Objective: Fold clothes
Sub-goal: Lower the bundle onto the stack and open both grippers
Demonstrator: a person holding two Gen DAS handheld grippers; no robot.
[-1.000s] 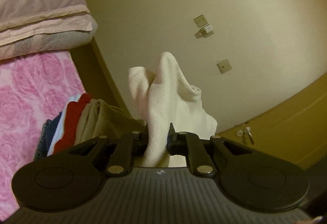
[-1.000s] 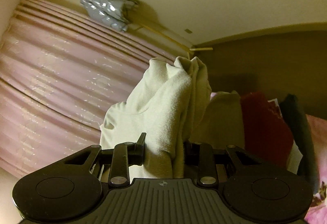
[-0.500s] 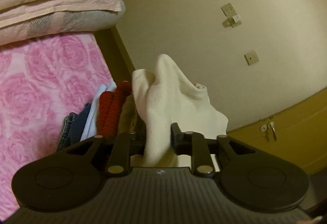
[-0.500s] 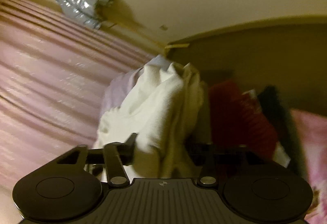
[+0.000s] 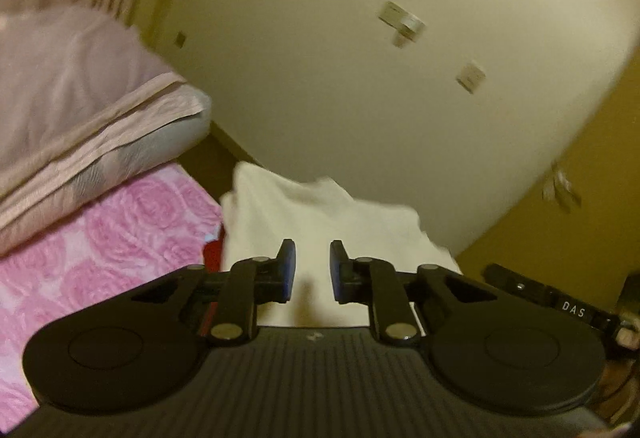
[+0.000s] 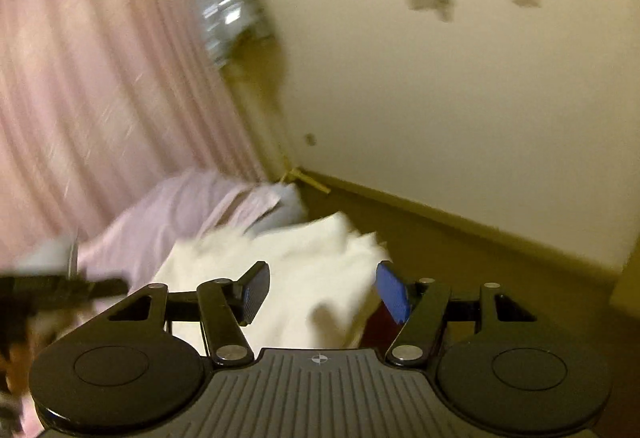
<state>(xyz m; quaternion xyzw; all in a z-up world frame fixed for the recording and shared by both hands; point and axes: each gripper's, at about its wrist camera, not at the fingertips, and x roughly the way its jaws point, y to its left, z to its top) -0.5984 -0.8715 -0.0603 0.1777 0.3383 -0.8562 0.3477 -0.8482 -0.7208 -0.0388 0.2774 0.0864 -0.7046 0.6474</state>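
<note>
Released a moment ago: half a second back, both claws clamped on the cream garment and held it bunched up in the air; now lying ahead of both sets of fingers, spread flatter, gripped by neither.

Ahead of the left gripper (image 5: 311, 270) and off to its left, pink rose-patterned bedspread (image 5: 100, 250), with a pale pink pillow (image 5: 80, 110) beyond it. Straight ahead and just past the fingertips, cream garment (image 5: 320, 226), apparently set on top of a stack, a sliver of red cloth (image 5: 212, 258) showing at its left edge. Jaws of this claw apart by a narrow gap, nothing between them.

Ahead of the right gripper (image 6: 320, 290), same cream garment (image 6: 288, 262), blurred by motion, filling the space beyond and between the fingers but pinched by neither. Jaws spread wide, blue pads bare. To the far left of this claw, the dark edge of the other tool, close by.

Judged from this: garment probably placed on the pile and this piece done, though neatness of the fold hard to tell through blur. Likely next: backing off and reaching for another item.
</note>
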